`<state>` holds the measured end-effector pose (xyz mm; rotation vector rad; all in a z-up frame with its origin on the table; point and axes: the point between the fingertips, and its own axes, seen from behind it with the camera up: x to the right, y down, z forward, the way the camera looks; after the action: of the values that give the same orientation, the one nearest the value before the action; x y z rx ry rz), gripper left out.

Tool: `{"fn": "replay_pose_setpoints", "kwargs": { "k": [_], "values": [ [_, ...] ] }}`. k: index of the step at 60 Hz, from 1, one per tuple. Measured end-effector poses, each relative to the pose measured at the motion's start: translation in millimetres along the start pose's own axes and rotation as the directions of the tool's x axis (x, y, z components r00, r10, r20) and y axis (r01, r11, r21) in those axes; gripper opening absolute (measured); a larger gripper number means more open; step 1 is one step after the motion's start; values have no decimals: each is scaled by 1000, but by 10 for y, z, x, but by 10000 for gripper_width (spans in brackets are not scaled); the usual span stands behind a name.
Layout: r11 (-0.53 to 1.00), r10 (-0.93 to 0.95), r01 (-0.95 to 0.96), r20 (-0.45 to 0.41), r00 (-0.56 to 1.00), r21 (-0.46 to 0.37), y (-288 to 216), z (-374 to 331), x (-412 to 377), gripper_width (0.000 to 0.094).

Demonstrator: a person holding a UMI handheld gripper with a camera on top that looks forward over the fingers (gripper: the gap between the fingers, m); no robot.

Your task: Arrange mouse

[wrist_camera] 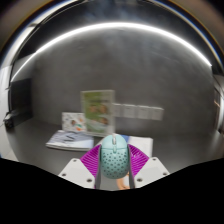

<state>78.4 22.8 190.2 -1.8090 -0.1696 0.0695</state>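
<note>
A pale teal mouse (113,155) with a perforated shell sits between my gripper's (113,160) two fingers. The magenta pads (91,159) press against both of its sides, so the fingers are shut on it. It appears held above the grey table (180,140), its nose pointing away from me. The underside of the mouse is hidden.
A green and white box (97,111) stands upright beyond the fingers. A flat booklet (72,124) lies left of it, and a leaflet (66,142) lies nearer. A thin white item (139,113) lies right of the box. A dark object (17,98) stands at far left.
</note>
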Motion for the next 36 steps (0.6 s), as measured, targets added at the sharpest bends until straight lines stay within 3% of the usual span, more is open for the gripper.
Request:
{"fn": "replay_pose_setpoints", "kwargs": {
  "k": [8, 13, 21, 23, 24, 32, 36],
  "values": [
    [981, 96, -123, -179, 979, -147, 924, -106, 1038, 383],
    [957, 99, -145, -188, 977, -250, 1473, -38, 1180, 385],
    [930, 94, -155, -190, 977, -335, 2054, 142, 1279, 391],
    [923, 92, -152, -181, 979, -353, 2135, 150, 1282, 469],
    [931, 98, -154, -179, 979, -332, 2099, 182, 1289, 435],
    [918, 106, -155, -152, 983, -365, 2113, 132, 1277, 541],
    [913, 128, -166, -126, 984, -373, 2094, 62, 1240, 731]
  ]
}}
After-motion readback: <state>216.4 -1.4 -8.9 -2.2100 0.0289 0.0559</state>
